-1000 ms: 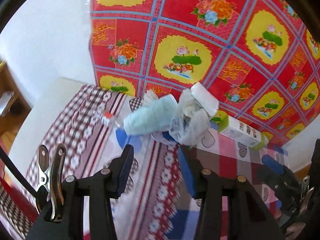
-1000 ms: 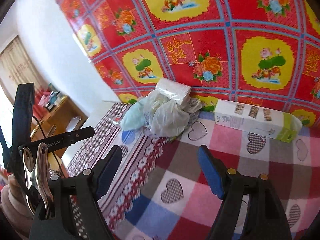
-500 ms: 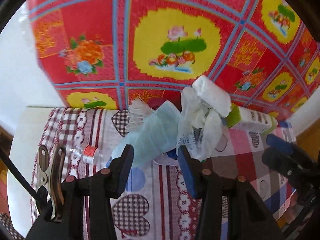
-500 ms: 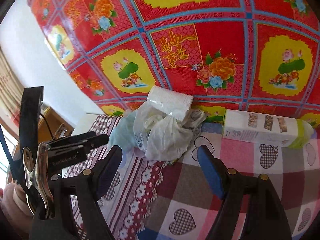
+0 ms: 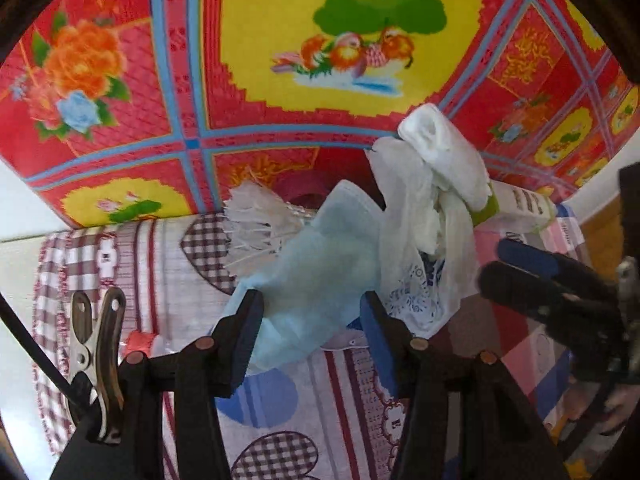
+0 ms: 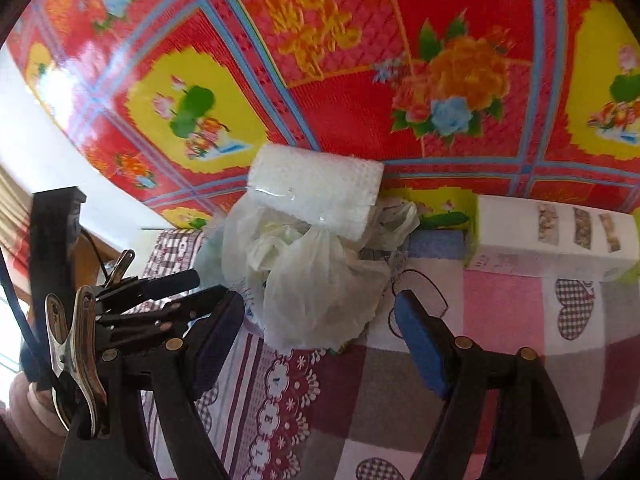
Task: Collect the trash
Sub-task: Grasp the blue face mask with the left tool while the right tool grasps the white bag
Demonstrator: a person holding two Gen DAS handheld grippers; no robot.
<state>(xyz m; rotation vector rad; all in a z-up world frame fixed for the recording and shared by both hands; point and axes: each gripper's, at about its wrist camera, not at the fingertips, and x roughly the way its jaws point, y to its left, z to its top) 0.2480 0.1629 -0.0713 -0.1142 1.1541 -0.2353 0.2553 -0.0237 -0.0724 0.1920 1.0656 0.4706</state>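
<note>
1. Trash pile sits at the back of the table, against the red-and-yellow floral wall cloth [image 5: 192,80]. On the table: checked heart-pattern tablecloth [image 6: 500,312].
2. Pile contents: pale blue face mask [image 5: 316,280], crumpled white plastic bag [image 6: 316,288], white tissue pack [image 6: 316,192] lying on top of the bag, frayed white shreds [image 5: 256,224] just behind the mask.
3. Left gripper [image 5: 310,320]: jaws partly open and have just been opening; the blue mask lies between the pads. Left pad is at the mask's edge, right pad looks clear of it; no squeeze visible.
4. Right gripper [image 6: 320,320]: jaws wide open, holding nothing. White plastic bag sits between and just beyond the tips; pads not touching it.
5. White carton with green end [image 6: 556,236] lies on its side right of the pile, by the wall cloth, apart from both grippers.
6. Small clear bottle with red cap [image 5: 140,342] lies on the cloth left of the left gripper; blurred.
7. In the right wrist view, the left gripper shows at the left edge, near the pile.
</note>
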